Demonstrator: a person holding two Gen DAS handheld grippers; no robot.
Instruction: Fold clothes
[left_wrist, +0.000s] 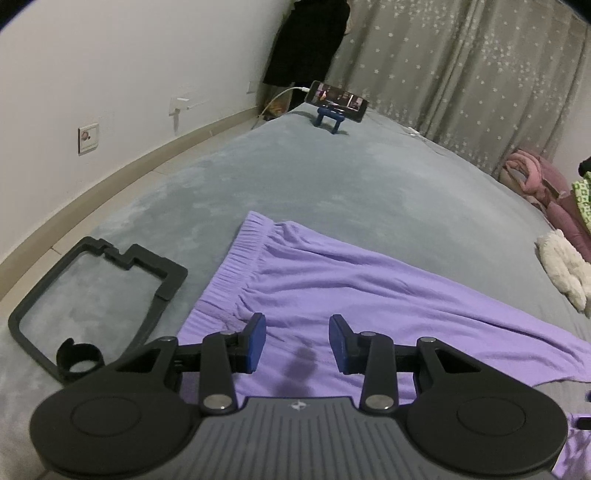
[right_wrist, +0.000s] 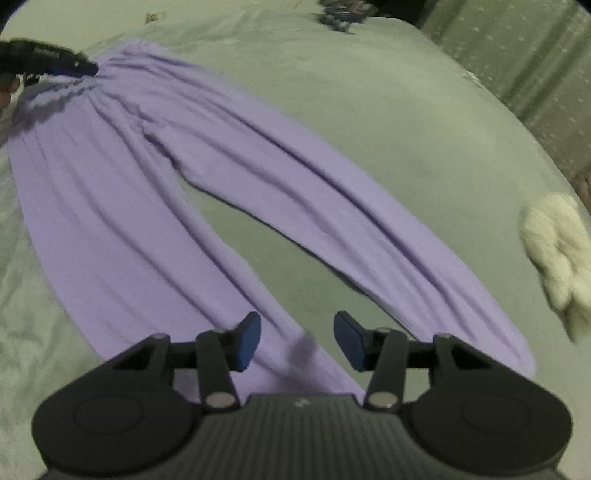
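Observation:
Lilac trousers (right_wrist: 122, 192) lie spread flat on a grey bed, waistband at the far left, both legs running toward the near right. My left gripper (left_wrist: 297, 343) hovers open just above the trousers (left_wrist: 332, 280) near the gathered waistband (left_wrist: 236, 266), nothing between its blue pads. In the right wrist view that left gripper (right_wrist: 86, 68) shows at the top left by the waistband. My right gripper (right_wrist: 297, 341) is open low over the nearer leg, close to its hem, holding nothing. The farther leg's hem (right_wrist: 509, 343) lies to its right.
A black plastic frame (left_wrist: 96, 291) with a strap loop lies left of the waistband. A phone on a blue stand (left_wrist: 336, 101) sits at the bed's far end. A white fluffy item (right_wrist: 557, 254) and pink bedding (left_wrist: 535, 177) lie at the right edge. Wall left, starred curtain behind.

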